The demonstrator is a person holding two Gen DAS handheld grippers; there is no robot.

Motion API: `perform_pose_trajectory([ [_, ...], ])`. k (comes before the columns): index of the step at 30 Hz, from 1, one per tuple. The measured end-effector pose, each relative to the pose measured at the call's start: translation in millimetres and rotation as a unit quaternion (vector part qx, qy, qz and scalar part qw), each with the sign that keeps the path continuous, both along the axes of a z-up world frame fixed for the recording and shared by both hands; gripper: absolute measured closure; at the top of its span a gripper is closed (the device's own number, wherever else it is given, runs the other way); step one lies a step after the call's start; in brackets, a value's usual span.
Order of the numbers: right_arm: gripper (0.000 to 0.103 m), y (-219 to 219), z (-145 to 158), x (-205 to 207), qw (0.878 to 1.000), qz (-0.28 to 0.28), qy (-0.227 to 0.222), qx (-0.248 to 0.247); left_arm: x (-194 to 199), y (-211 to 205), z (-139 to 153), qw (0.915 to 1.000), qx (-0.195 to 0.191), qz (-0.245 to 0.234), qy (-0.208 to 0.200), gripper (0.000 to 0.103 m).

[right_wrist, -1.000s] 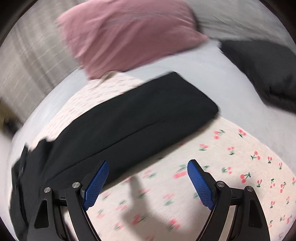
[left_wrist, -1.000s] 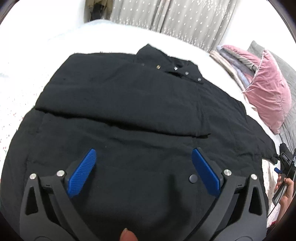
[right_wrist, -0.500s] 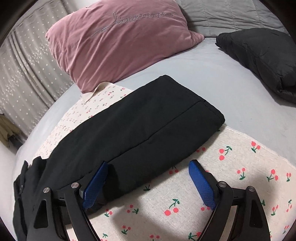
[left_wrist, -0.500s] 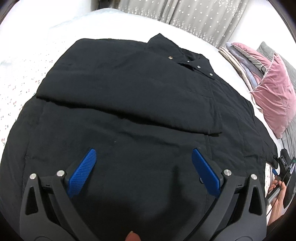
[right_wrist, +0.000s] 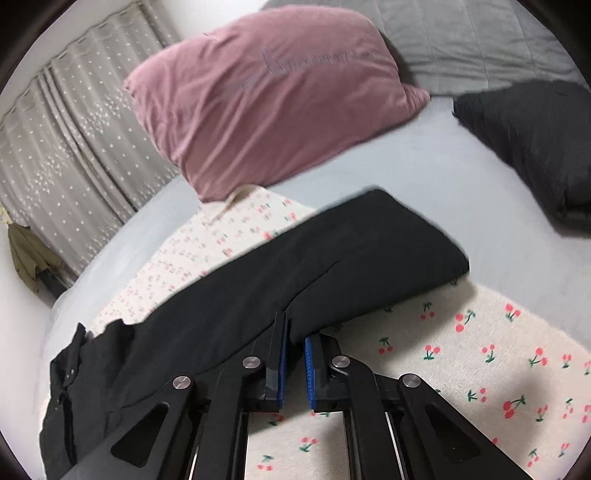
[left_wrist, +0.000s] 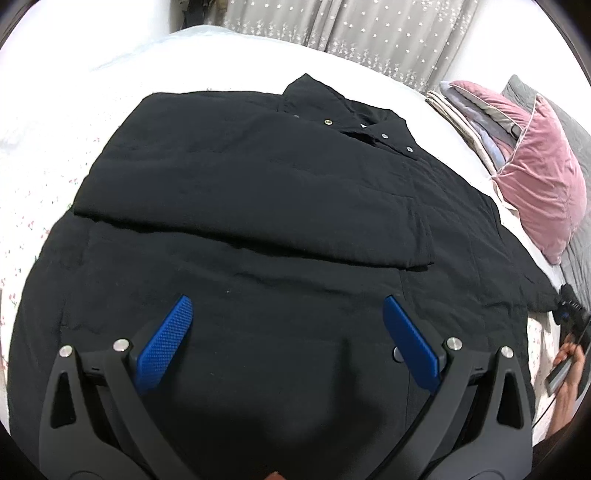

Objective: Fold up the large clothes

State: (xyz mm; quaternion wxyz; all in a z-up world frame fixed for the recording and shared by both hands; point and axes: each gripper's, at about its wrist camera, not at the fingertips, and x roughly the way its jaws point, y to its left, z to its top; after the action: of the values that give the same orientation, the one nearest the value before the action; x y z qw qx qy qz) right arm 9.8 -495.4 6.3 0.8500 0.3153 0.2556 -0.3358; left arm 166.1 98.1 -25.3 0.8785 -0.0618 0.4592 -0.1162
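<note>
**Right gripper pinching the jacket sleeve on the bed**

Grey star-dotted curtains (left_wrist: 369, 33) are hanging behind the white bed (left_wrist: 229, 55) in my left wrist view. Across the bed I am seeing the large black padded jacket (left_wrist: 258, 206) lying spread out, collar and metal snaps toward the curtains, with one sleeve lying folded across its body. I am holding the left gripper (left_wrist: 288, 332) above the jacket's lower part; its blue ribbed pads (left_wrist: 166, 347) are standing wide apart with nothing between them, only dark cloth beneath. A pink velvet pillow (left_wrist: 543, 184) is leaning at the right edge of the bed beside a stack of folded bedding (left_wrist: 476, 122). Low at the right rim a hand (left_wrist: 569, 369) is showing around the other tool's dark handle.

Curtains are filling the left of my right wrist view too, with the pink pillow (right_wrist: 273, 99) lying ahead on a pale grey sheet (right_wrist: 424, 162). A cream cloth printed with red cherries (right_wrist: 480, 350) is covering the near part of the bed. The jacket's black sleeve (right_wrist: 332, 258) is stretching over that cloth toward the pillow, its cuff end lying at the right. I am keeping the right gripper (right_wrist: 294, 354) clamped together on the sleeve's near edge, a fold of black fabric caught between the blue pads. A dark grey bundled garment (right_wrist: 535, 136) is sitting well apart at the upper right.
</note>
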Motion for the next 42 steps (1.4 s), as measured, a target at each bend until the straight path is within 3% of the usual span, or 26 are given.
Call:
perform_pose_trajectory([
  [6,0.097,38,45,5,0.997,0.027,-0.015,-0.071,1,0,6,0.9997,-0.022,-0.004,-0.003,0.0],
  [12,0.097,106,93,22,0.984,0.087,-0.02,-0.151,3,9,17,0.9989,-0.045,0.0,-0.016,0.0],
  [17,0.097,181,123,55,0.961,0.169,-0.015,-0.219,2,14,22,0.9983,-0.052,0.005,-0.027,0.0],
  [21,0.097,237,127,89,0.939,0.246,-0.008,-0.241,4,17,22,0.9978,-0.06,0.004,-0.028,0.001],
  [25,0.097,290,107,123,0.915,0.337,0.01,-0.22,4,18,22,0.9976,-0.059,0.003,-0.035,0.0],
  [30,0.094,335,53,153,0.883,0.432,0.053,-0.173,4,12,20,0.9966,-0.071,-0.016,-0.037,0.0],
  [36,0.062,332,-9,164,0.87,0.483,0.097,-0.025,-1,-9,26,0.9931,-0.09,-0.059,-0.045,0.001],
  [38,0.057,325,-8,150,0.864,0.496,0.087,0.014,-5,-25,31,0.9905,-0.09,-0.092,-0.05,0.001],
  [40,0.039,317,-1,130,0.858,0.506,0.071,0.045,-12,-49,37,0.9873,-0.063,-0.13,-0.065,0.001],
  [42,0.037,304,12,110,0.857,0.51,0.045,0.06,-17,-73,41,0.9829,-0.034,-0.164,-0.078,0.001],
])
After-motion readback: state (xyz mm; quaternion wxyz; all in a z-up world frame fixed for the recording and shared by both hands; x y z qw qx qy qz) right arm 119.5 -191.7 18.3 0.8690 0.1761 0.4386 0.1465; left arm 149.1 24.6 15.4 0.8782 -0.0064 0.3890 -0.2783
